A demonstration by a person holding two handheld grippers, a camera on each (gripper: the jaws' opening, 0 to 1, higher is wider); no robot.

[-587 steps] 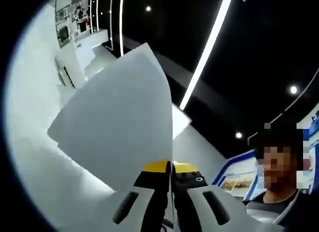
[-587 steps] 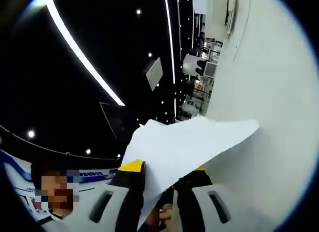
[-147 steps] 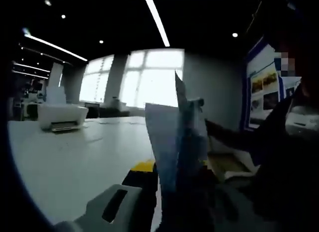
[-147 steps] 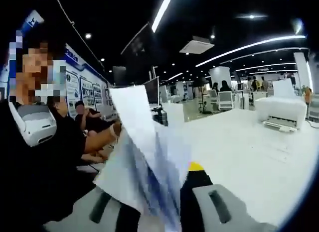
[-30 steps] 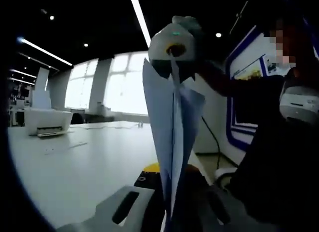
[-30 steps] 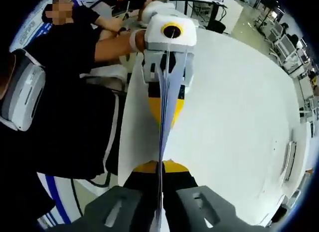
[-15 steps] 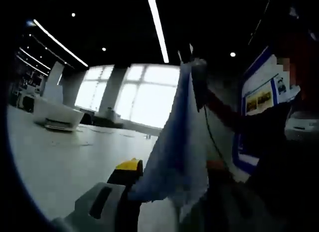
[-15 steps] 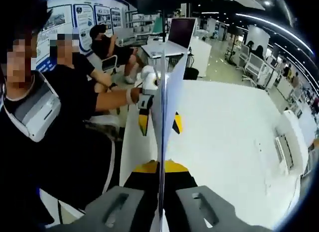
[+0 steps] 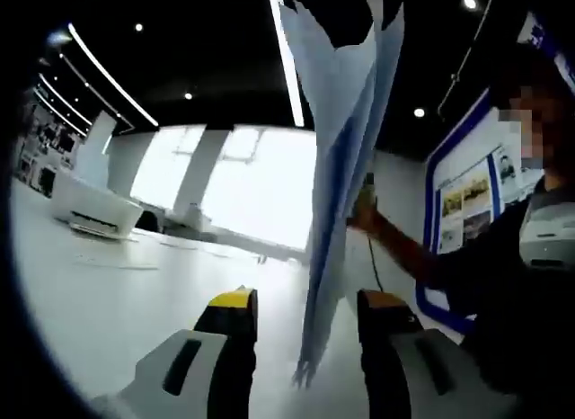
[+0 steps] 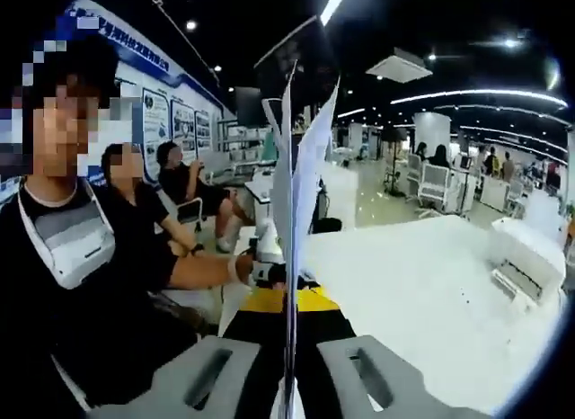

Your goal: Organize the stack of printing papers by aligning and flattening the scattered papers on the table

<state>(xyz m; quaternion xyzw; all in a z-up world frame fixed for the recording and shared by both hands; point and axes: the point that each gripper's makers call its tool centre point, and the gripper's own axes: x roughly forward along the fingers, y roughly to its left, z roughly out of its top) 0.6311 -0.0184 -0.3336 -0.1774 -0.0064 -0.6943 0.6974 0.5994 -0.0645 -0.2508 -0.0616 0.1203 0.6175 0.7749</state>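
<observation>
Your right tongs [image 10: 287, 347] are clamped on the stack of papers [image 10: 292, 221]. In the right gripper view the sheets rise edge-on from between the two jaws at 6 o'clock toward 12, held upright off the desk [image 10: 422, 284], with their top corners fanning slightly apart.

Your left tongs [image 9: 301, 316] stand apart. In the left gripper view the yellow-tipped jaws sit at roughly 7 and 5 o'clock, and the bottom edge of the papers [image 9: 341, 167] hangs in the gap between them. Whether either jaw touches the sheets is hard to tell here, though neither looks pressed against them. The sheets run from that gap up toward 12 o'clock, and their upper ends splay into separate leaves.

In the right gripper view, your left tongs [image 10: 269, 273] show just behind the paper's lower part, near the middle, with your wrist reaching in from 9 o'clock.

A white printer [image 9: 90, 208] sits on the desk [image 9: 108, 302] at 9 o'clock in the left gripper view. In the right gripper view a printer [image 10: 526, 257] sits at about 3 o'clock, well apart from the papers. A seated person [image 10: 184, 194] is beyond the desk at about 10 o'clock.
</observation>
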